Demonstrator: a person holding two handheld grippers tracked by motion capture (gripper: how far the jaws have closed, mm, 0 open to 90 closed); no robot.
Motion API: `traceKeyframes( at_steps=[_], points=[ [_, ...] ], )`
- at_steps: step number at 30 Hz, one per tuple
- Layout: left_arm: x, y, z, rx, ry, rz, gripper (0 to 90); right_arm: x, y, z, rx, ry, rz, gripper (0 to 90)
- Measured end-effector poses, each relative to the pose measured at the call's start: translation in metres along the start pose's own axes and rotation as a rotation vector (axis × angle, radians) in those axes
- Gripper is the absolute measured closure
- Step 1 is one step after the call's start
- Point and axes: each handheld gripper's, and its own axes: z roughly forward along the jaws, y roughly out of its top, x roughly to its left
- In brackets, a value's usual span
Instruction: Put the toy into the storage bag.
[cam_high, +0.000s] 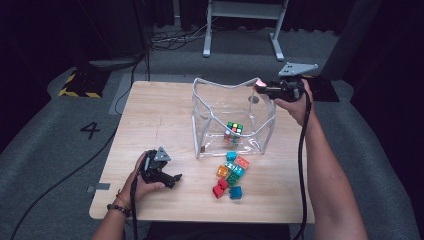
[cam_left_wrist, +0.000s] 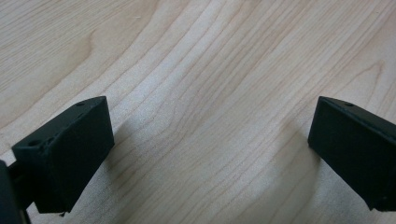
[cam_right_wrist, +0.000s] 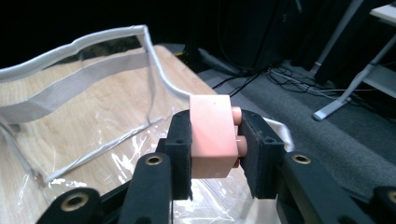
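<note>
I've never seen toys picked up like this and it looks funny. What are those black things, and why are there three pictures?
A person sits at a wooden table and holds a grabbing tool in each hand, a bit like big tongs. One picture looks down from above. The other two come from little cameras riding on each tool, so you see its black jaws up close.

The right tool is squeezing a pink building block over the rim of a clear plastic bag. A colourful puzzle cube already sits inside the bag. A pile of bright blocks waits on the table in front of it.

The left tool rests near the table's front edge, jaws wide apart, holding nothing.
</note>
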Motion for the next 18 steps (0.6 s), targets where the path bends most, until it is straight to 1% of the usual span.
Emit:
traceKeyframes(
  at_steps=[2,6,8,16,18],
  points=[
    [0.000,0.000,0.000,0.001,-0.001,0.001,0.4,0.003,0.002,0.005,0.024,0.022,-0.010,66.7],
    [0.000,0.000,0.000,0.003,-0.002,0.002,0.4,0.008,0.005,0.015,0.054,0.040,-0.044,66.7],
    [0.000,0.000,0.000,0.003,-0.002,0.002,0.4,0.009,0.007,0.020,0.076,0.053,-0.051,66.7],
    [0.000,0.000,0.000,0.003,-0.002,0.002,0.4,0.013,0.010,0.033,0.152,0.081,-0.081,66.6],
    [0.000,0.000,0.000,0.002,-0.001,0.000,0.3,0.014,0.011,0.036,0.170,0.088,-0.082,66.6]
  ],
)
